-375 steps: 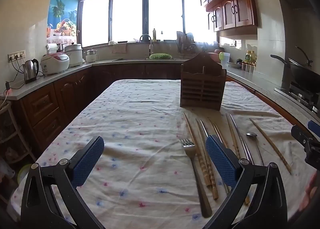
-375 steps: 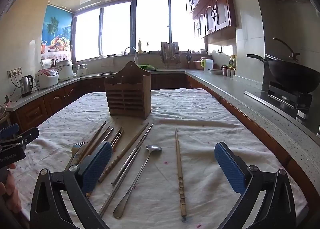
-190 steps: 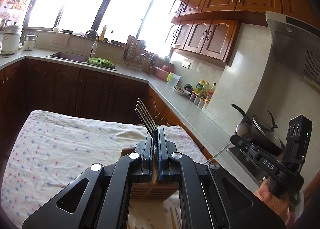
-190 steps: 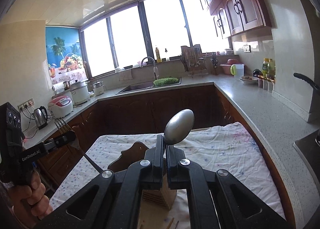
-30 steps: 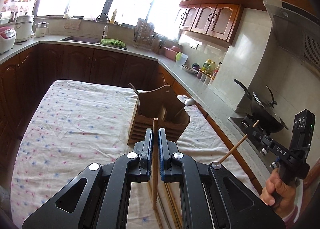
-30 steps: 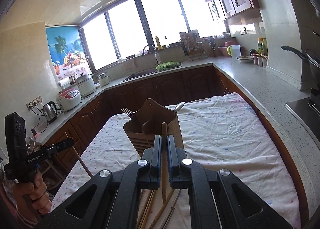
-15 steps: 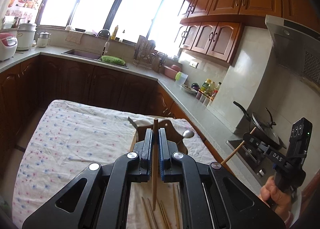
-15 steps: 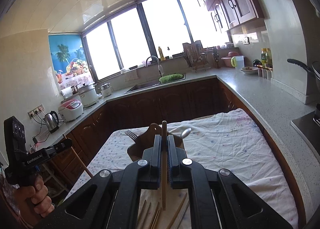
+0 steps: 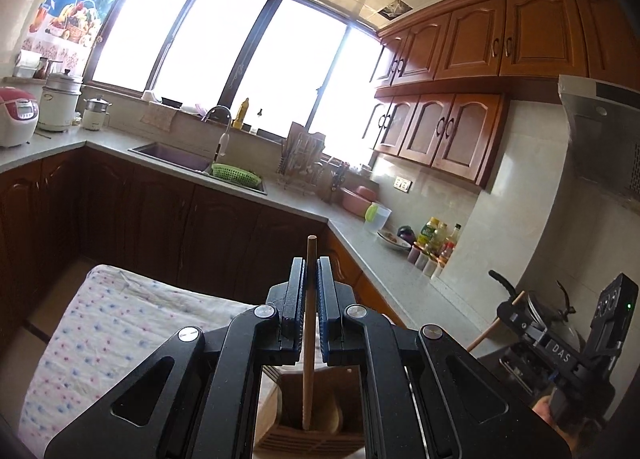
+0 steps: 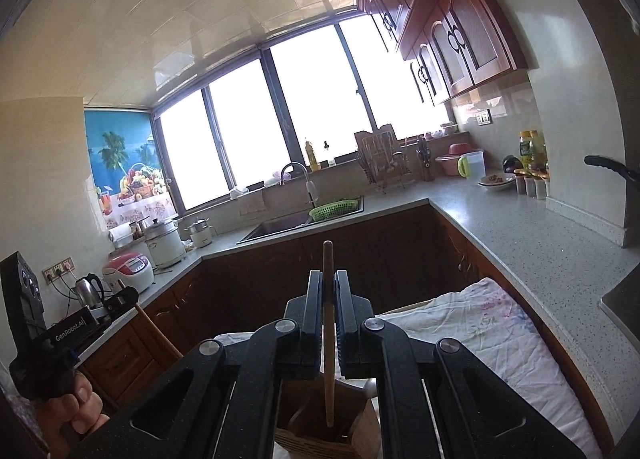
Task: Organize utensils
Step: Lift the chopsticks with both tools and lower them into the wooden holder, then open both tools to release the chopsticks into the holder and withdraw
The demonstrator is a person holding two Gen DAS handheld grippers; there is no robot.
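Observation:
My left gripper (image 9: pixel 311 273) is shut on a wooden chopstick (image 9: pixel 308 371) that it holds upright. The stick's lower end hangs above the open top of the wooden utensil holder (image 9: pixel 332 435) at the bottom edge. My right gripper (image 10: pixel 328 283) is shut on a second upright chopstick (image 10: pixel 329 379) above the same holder (image 10: pixel 304 439). A pale spoon end (image 10: pixel 370 387) pokes out of the holder. Each gripper also shows in the other's view, the right gripper (image 9: pixel 516 313) at the right and the left gripper (image 10: pixel 128 295) at the left. Whether either stick tip is inside a slot I cannot tell.
The holder stands on a table under a dotted white cloth (image 9: pixel 100 335). Grey counters wrap around it, with a sink (image 10: pixel 296 221), a green basket (image 10: pixel 334 209) and bottles (image 9: pixel 436 237). A wok (image 9: pixel 552 307) sits on the stove at right. A hand (image 10: pixel 76 403) holds the left gripper.
Both grippers have risen and come forward with their chopsticks. The holder has slid to the bottom of both views, under the sticks. The loose chopsticks on the cloth have dropped out of sight.

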